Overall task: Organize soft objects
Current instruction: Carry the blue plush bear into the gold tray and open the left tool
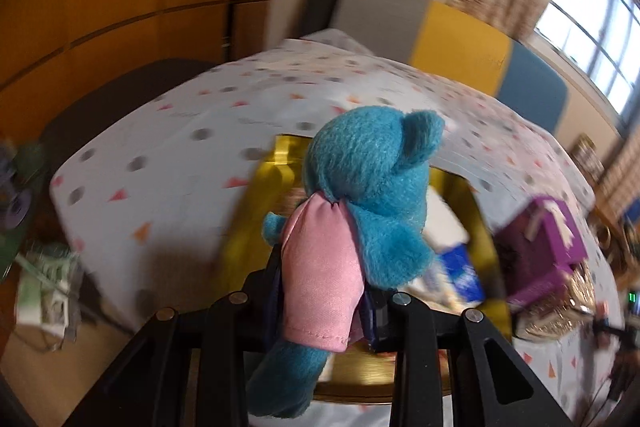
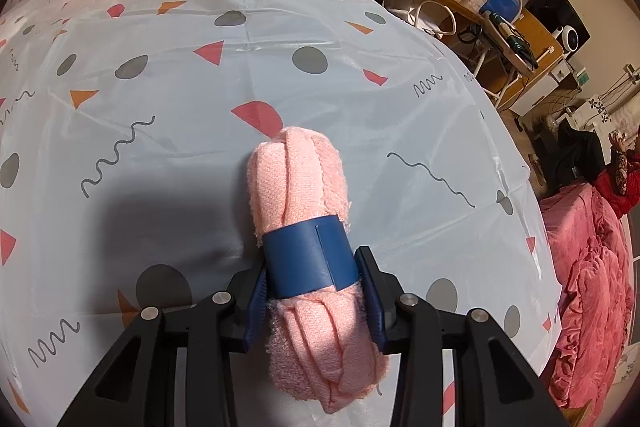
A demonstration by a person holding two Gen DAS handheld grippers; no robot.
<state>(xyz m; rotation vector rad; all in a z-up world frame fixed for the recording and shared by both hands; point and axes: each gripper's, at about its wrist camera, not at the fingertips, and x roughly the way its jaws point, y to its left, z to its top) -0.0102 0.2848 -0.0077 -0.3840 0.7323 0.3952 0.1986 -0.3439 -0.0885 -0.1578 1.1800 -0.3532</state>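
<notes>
Patterned plastic sheeting covers the bench (image 2: 168, 39), which stands in a cluttered room with a window and curtains beyond.

Left hand-held gripper (image 1: 320, 291): clamped on the blue teddy bear (image 1: 372, 183) at its midsection, pinching the pink satin cape (image 1: 324, 275) along with the body. The bear is carried clear of the surface, above a yellow tray (image 1: 288, 155) that sits well in from the bench edges; the tray already holds other items, too blurred to identify. Judged: the bear is held there for dropping into the tray. Its long axis runs head-up and away from the camera, leg trailing low toward the gripper base.

Right hand-held gripper (image 2: 316, 291): jaws closed against a rolled pink towel (image 2: 304, 187), one on each flank, just behind its blue paper band (image 2: 312, 255). The roll lies on the sheeting, toward the right-hand edge of the bench. Its long axis points straight ahead along the fingers, so the squeeze falls across the roll's width, where it is firmest.

A purple box (image 1: 548, 239) stands beside the tray.
</notes>
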